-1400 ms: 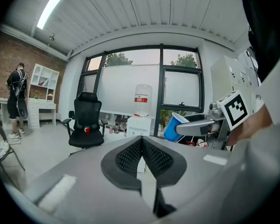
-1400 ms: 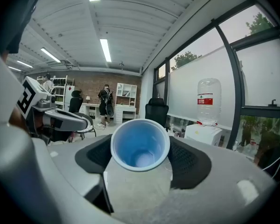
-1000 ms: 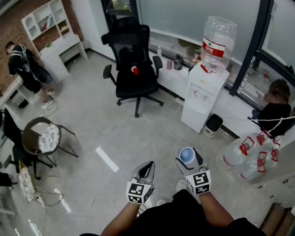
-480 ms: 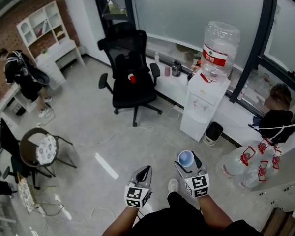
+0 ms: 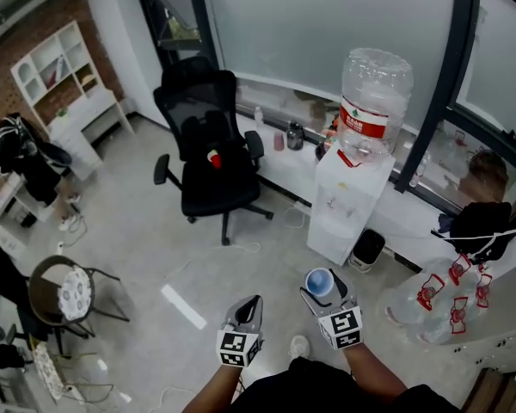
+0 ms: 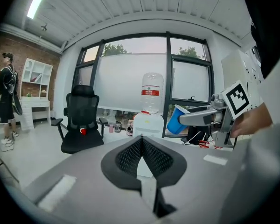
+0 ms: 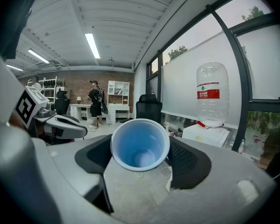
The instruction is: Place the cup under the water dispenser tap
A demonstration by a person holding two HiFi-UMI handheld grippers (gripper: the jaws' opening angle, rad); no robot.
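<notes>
Cup [image 5: 319, 282], blue inside with a white rim, sits clamped between the two dark pads of our right claw [image 5: 322, 291], low and just right of centre in the head view. In the right gripper view its open mouth faces the camera, and a pad presses on each side of it. Our left claw [image 5: 251, 308] is just to the left of it, at the lower centre of the frame. Its jaws are together tip to tip with nothing between them. We see the water dispenser [image 5: 340, 200] above the cup and right of centre, a white cabinet standing against the low window ledge. A large clear bottle [image 5: 374, 93] with a red label stands upside down on top of it. The cup is well apart from the dispenser, held over the grey floor [image 5: 138, 231] that lies between them. A small dark bin [image 5: 367, 248] stands just beside the foot of the dispenser, on its right. A black office chair [image 5: 193, 127] stands to the left of the dispenser, in the upper middle of the frame, with a small red cup [image 5: 213, 157] on its seat. Several spare water bottles [image 5: 434, 291] with red caps lie near the right edge. At the far left edge a person [image 5: 21, 157] in dark clothes stands near a white shelf unit [image 5: 56, 63].
</notes>
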